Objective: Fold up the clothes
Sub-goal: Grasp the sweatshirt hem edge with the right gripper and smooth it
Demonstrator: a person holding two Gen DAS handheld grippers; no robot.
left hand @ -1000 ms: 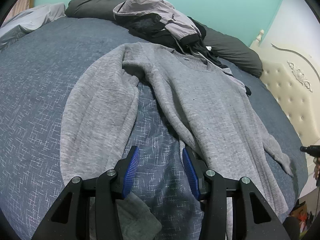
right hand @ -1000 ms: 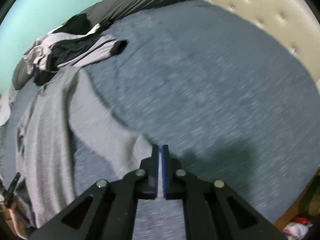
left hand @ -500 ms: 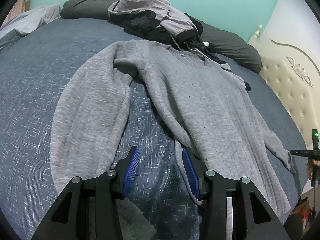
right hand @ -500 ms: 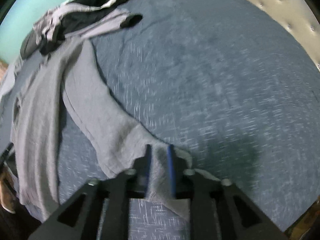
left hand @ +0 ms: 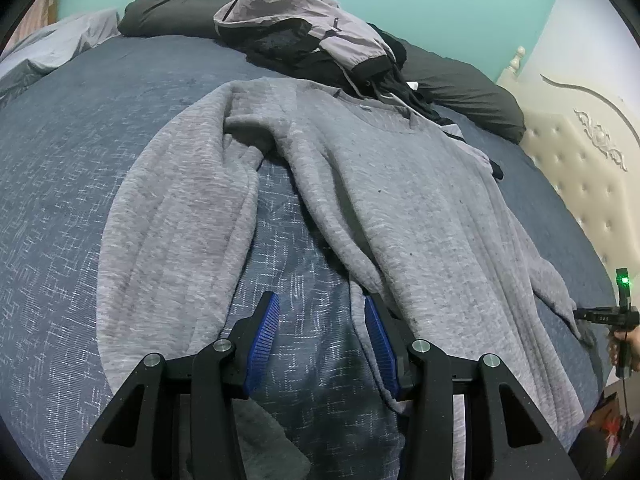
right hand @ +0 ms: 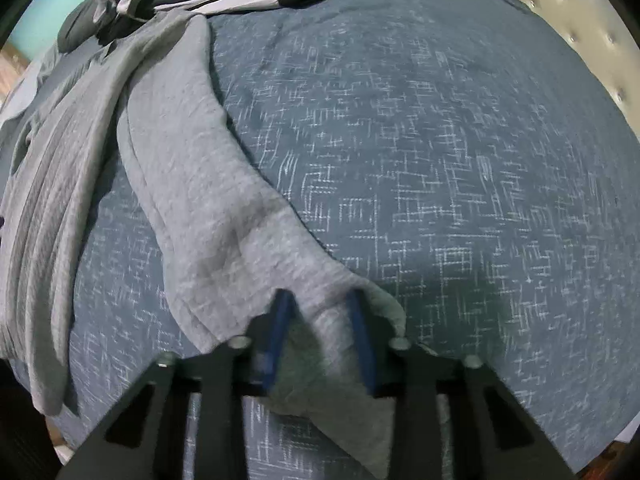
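A grey knit sweater [left hand: 400,200] lies spread face up on the blue bedspread [left hand: 60,200]. My left gripper [left hand: 320,332] stands open low over bare bedspread, between the sweater's left sleeve [left hand: 172,240] and its body; its right finger touches the body's edge. In the right wrist view my right gripper [right hand: 320,320] points steeply down onto the cuff of the other sleeve [right hand: 208,200]. Its jaws are apart, with cuff fabric lying between the blue pads. The left wrist view shows that gripper [left hand: 600,314] at the far right, held by a hand [left hand: 624,344].
A heap of grey and black jackets [left hand: 304,36] lies at the sweater's collar, with dark pillows [left hand: 460,92] behind it. A cream tufted headboard [left hand: 580,168] stands on the right. The bed's edge runs close below the right gripper.
The right gripper went from shut to apart, rolled, and came down onto the sleeve cuff, which now lies between its pads. The left gripper has barely moved.
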